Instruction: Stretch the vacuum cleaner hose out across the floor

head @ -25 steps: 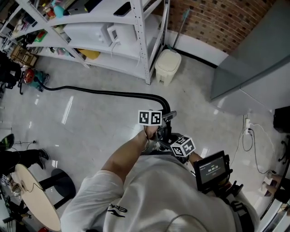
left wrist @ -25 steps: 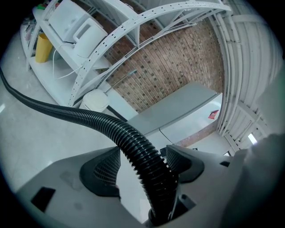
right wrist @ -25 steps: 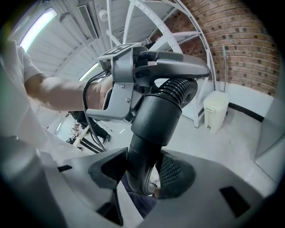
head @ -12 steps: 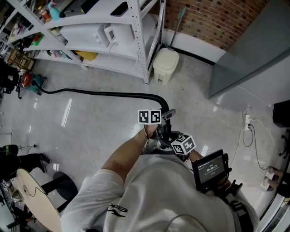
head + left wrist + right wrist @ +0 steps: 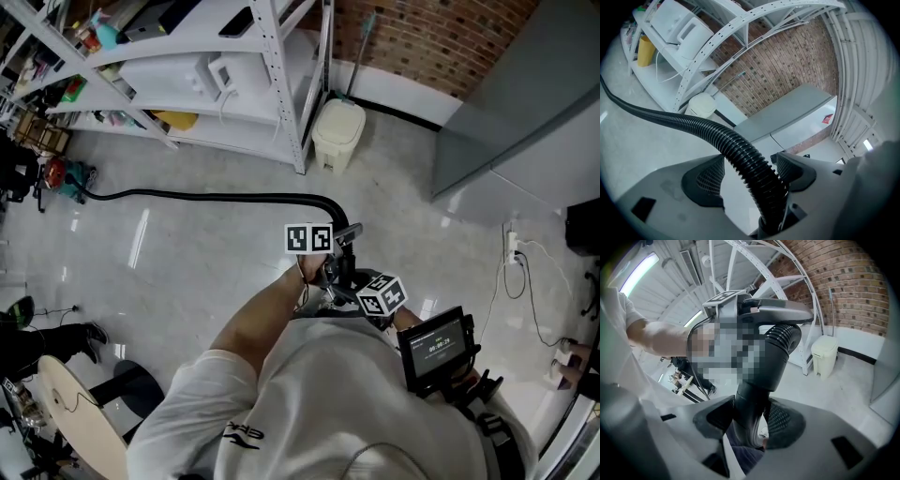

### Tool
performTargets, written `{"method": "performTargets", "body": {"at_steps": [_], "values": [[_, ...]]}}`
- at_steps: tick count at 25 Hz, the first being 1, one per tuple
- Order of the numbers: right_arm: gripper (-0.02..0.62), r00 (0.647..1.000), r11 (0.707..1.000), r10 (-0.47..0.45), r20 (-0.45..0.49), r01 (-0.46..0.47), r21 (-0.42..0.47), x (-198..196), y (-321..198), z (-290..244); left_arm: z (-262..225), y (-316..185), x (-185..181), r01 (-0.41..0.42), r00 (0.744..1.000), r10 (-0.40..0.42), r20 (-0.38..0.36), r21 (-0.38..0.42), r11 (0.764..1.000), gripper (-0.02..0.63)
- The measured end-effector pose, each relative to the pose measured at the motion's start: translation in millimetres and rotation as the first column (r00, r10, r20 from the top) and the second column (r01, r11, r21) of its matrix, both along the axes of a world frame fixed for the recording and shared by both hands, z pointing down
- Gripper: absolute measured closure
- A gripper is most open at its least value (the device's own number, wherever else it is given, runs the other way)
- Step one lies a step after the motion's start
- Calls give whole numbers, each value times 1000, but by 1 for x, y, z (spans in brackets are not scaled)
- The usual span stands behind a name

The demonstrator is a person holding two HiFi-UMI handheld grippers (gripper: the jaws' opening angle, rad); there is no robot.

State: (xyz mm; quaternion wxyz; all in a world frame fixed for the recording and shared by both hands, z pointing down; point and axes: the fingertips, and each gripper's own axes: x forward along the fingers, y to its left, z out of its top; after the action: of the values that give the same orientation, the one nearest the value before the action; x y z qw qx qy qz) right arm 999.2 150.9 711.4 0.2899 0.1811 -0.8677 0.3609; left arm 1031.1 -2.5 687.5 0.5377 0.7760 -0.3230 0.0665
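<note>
A black ribbed hose [image 5: 216, 196] runs from a red and teal unit [image 5: 61, 176] at the far left across the pale floor, then curves up to my grippers. In the left gripper view the hose [image 5: 708, 129] passes between the jaws of my left gripper [image 5: 750, 161]. Those jaws have just been opening, and floor shows between the left pad and the hose. My right gripper [image 5: 751, 406] is shut on the hose's smooth black end tube [image 5: 776, 359]. In the head view the left gripper [image 5: 342, 234] sits just ahead of the right gripper [image 5: 345, 277].
White metal shelving [image 5: 272, 66] and a cream pedal bin [image 5: 337, 131] stand beyond the hose, in front of a brick wall [image 5: 431, 42]. A grey cabinet [image 5: 525, 112] is at the right, with a cable [image 5: 514, 281] on the floor. A round wooden table [image 5: 70, 412] is at the lower left.
The head view has shifted slightly. Both grippers and the hose stay where they were.
</note>
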Motion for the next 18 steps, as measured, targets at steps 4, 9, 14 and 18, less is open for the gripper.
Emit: {"method": "performTargets", "body": {"at_steps": [4, 9, 14, 18], "values": [[405, 1000, 1000, 2, 7, -2, 1, 0, -1, -1, -1, 3, -4, -47, 999, 47, 10, 8, 999, 272], [405, 1000, 1000, -10, 13, 10, 10, -4, -2, -2, -4, 3, -15, -60, 998, 60, 9, 20, 998, 265], [408, 999, 999, -30, 11, 30, 15, -6, 1, -2, -5, 8, -26, -67, 998, 68, -12, 16, 998, 258], [409, 999, 999, -40, 9, 39, 20, -7, 3, -3, -7, 13, -37, -71, 997, 71, -8, 23, 997, 255]]}}
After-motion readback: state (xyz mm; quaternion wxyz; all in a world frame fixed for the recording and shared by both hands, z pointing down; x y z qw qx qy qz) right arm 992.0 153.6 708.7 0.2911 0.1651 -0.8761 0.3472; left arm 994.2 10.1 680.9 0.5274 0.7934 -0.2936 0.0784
